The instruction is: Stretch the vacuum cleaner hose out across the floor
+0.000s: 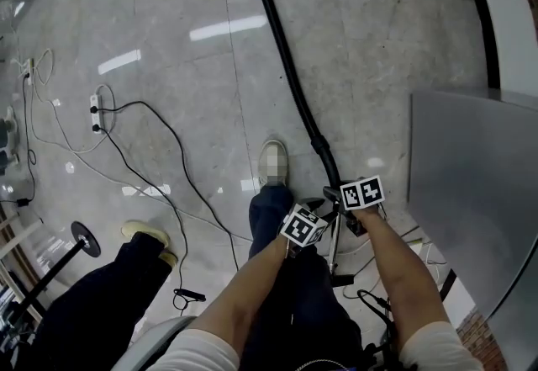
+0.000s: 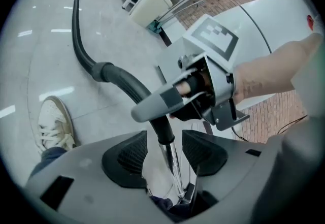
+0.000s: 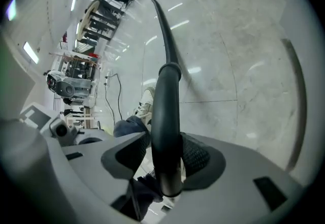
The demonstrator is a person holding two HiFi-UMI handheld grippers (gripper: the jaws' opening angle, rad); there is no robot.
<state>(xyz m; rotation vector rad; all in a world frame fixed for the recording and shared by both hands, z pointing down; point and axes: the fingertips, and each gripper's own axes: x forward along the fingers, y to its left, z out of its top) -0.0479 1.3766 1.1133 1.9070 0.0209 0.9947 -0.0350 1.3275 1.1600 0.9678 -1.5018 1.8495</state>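
Note:
The black vacuum hose [image 1: 282, 50] runs from the top of the head view down across the floor to its curved handle end [image 1: 326, 161] by my hands. My right gripper [image 3: 165, 154] is open, and the black handle tube [image 3: 166, 116] stands between its pads, close to both. Just behind it, my left gripper [image 2: 165, 154] is open around the thin chrome wand [image 2: 171, 159] below the handle, with clear gaps either side. In the left gripper view, the right gripper [image 2: 203, 86] sits over the handle [image 2: 127, 83]. Both marker cubes [image 1: 303, 226] show in the head view.
My white shoe [image 1: 273, 163] stands beside the hose end. A power strip [image 1: 95, 113] with trailing black cables lies on the floor to the left. Another person's legs and shoe [image 1: 147, 233] are at lower left. A grey panel [image 1: 471, 193] fills the right side.

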